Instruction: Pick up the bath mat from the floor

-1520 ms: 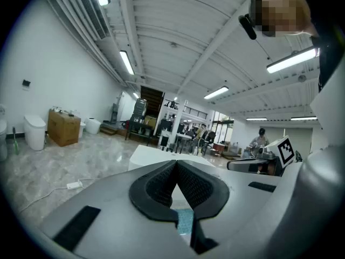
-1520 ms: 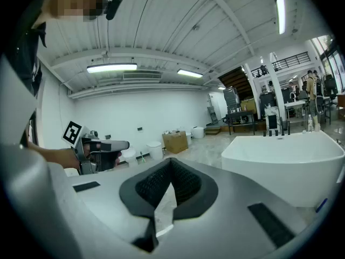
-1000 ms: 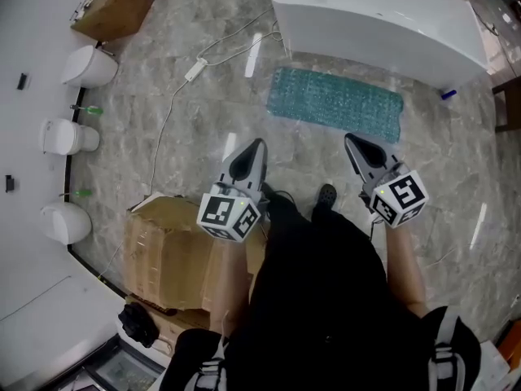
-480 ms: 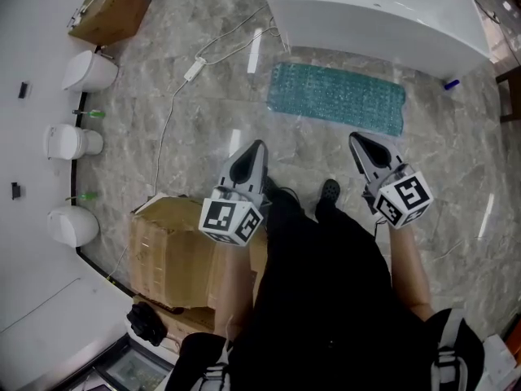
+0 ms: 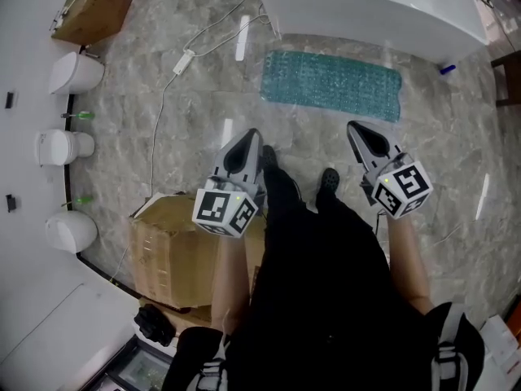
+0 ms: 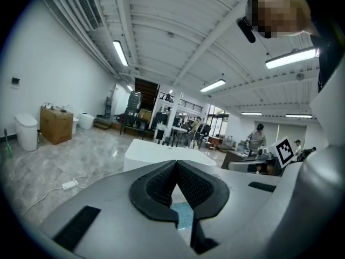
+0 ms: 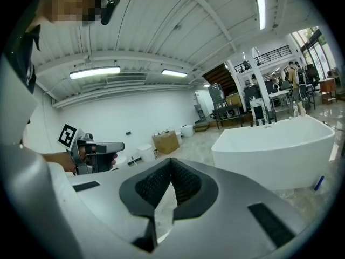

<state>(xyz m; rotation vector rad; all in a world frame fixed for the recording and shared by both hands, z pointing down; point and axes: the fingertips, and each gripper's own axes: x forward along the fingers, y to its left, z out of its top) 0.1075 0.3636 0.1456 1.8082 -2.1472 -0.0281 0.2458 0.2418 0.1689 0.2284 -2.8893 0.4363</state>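
Note:
The teal bath mat (image 5: 330, 84) lies flat on the marble floor in front of the white bathtub (image 5: 366, 6). Both grippers hang above the floor, short of the mat and apart from it. My left gripper (image 5: 250, 142) points toward the mat's left part, its jaws shut with nothing between them. My right gripper (image 5: 359, 135) points toward the mat's right part, also shut and empty. In the left gripper view a strip of the mat (image 6: 182, 216) shows below the closed tips (image 6: 176, 164). The right gripper view shows closed tips (image 7: 171, 161) and the bathtub (image 7: 275, 150) beyond.
A cardboard box (image 5: 175, 251) stands close at my left. Toilets (image 5: 73, 72) line the left wall, with another box (image 5: 89, 6) at the far corner. A white cable with an adapter (image 5: 181, 59) trails across the floor left of the mat. The person's feet (image 5: 328, 179) are below.
The person has stepped forward, left foot leading. Both grippers stay shut and have edged slightly closer to the mat.

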